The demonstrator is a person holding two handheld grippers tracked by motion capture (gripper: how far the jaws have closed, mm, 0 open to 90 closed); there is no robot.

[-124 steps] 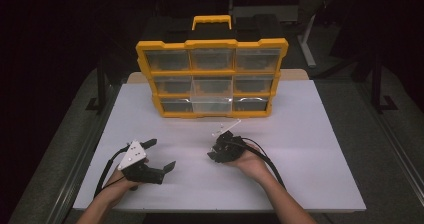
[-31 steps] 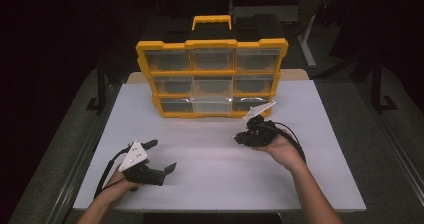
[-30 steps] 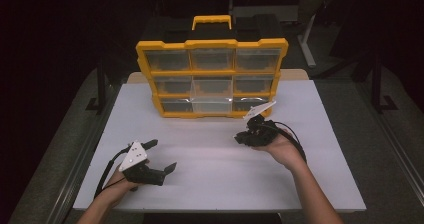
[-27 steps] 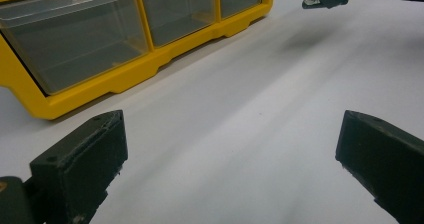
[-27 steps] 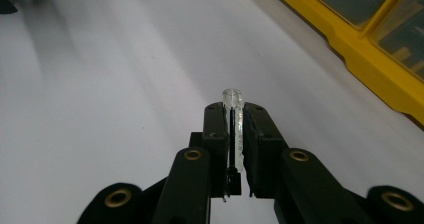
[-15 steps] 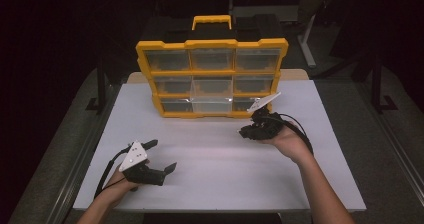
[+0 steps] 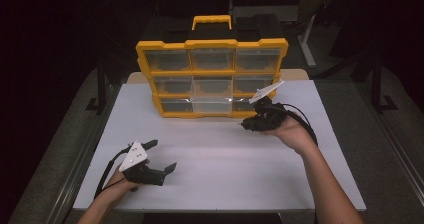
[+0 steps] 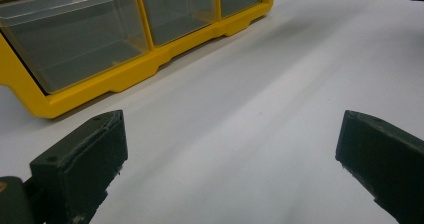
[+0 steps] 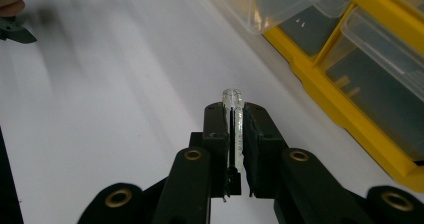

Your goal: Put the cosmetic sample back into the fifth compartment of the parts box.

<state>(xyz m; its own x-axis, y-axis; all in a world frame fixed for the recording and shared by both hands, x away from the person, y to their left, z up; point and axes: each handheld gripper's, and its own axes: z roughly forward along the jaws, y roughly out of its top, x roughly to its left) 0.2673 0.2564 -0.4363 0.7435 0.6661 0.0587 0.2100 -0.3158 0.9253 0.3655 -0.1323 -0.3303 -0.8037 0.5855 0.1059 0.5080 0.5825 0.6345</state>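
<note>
Small clear tube [image 9: 233, 118] is pinched between the jaws of the right claw [image 9: 233, 115], rounded tip poking just past the pads, centre of the right gripper view. In the high view the right claw [image 7: 252, 125] sits right of centre, held up off the table [image 7: 225, 164], just in front of the lower right corner of the yellow organizer [image 7: 212, 79]; the tube itself is too small to make out there. Organizer stands upright at the back of the table, clear drawers in a grid, black handle side on top. In the right gripper view one clear drawer [image 9: 272, 4] juts out from the frame, upper right. Left claw [image 7: 161, 156] at lower left of the high view, jaws spread wide, nothing between them, resting low over the table. In the left gripper view, bare table between the pads [image 8: 82, 159], with the organizer's bottom row at upper left.
</note>
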